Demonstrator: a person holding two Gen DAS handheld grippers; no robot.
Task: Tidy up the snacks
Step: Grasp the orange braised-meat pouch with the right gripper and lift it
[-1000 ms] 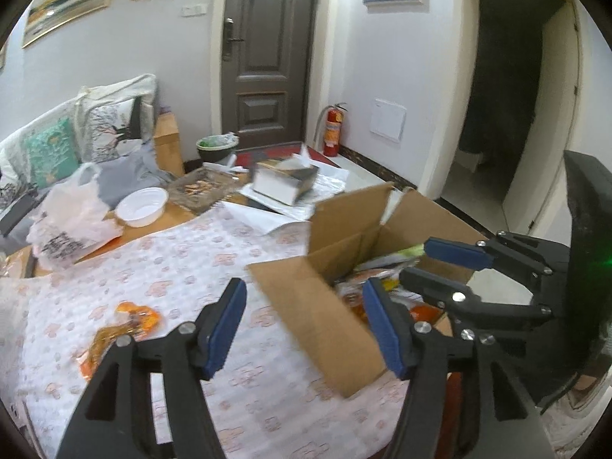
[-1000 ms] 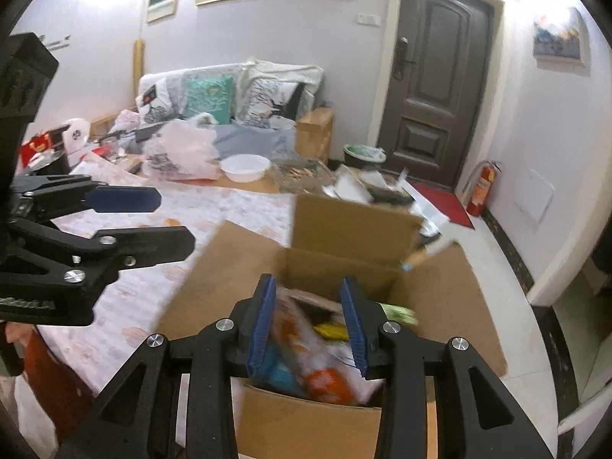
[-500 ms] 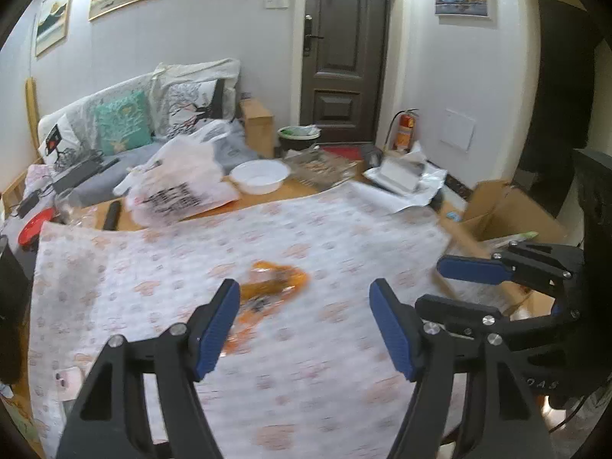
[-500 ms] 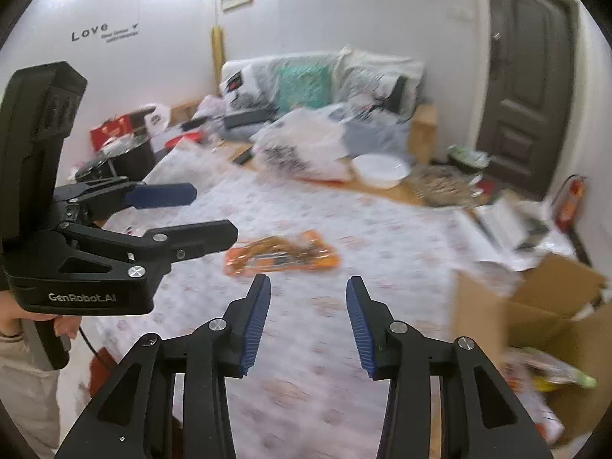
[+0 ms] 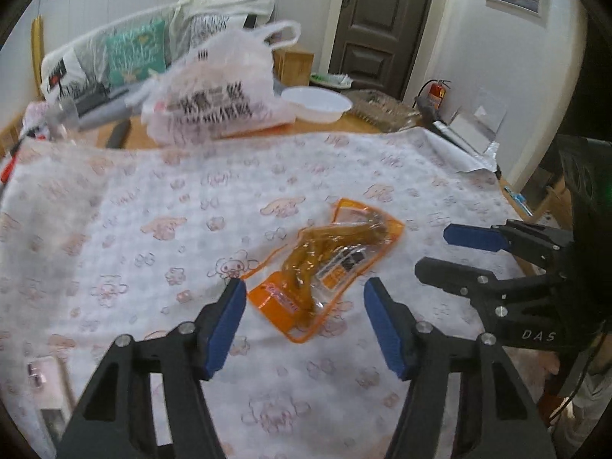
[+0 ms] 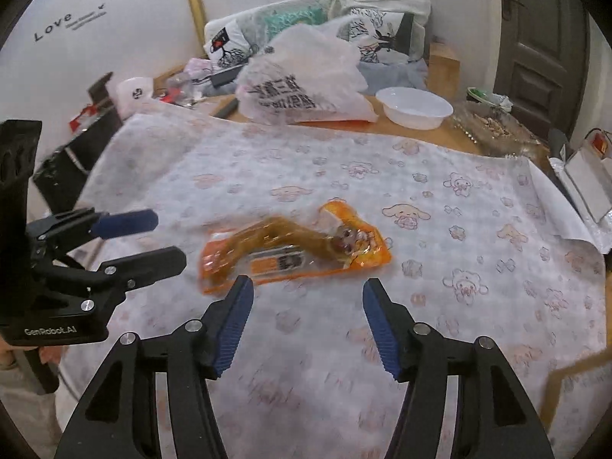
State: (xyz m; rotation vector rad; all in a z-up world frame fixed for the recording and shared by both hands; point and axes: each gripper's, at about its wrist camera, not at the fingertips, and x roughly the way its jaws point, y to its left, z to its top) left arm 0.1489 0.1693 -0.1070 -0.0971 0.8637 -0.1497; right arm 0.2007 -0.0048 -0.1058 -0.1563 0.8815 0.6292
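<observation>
Left wrist view: left gripper (image 5: 302, 298) fingers released, having just narrowed, nothing between; orange pouch (image 5: 329, 264) flat mid-desk (image 5: 114, 229), free cloth around it. Right gripper (image 5: 432, 248) reads "DAS"

Right wrist view: fingers (image 6: 233, 321) released, just widened, empty; wall lettering (image 6: 53, 26) "Love"

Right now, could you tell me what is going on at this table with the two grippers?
A person holds a gripper in each hand over a table covered with a cartoon-print cloth. Both point down at the one orange snack packet lying flat on it. The left gripper is open, with the packet's near end just beyond its fingertips. The right gripper has just been opening and is empty, nothing between its jaws. Neither touches the packet yet. A white plastic bag and white bowl sit behind.
</observation>
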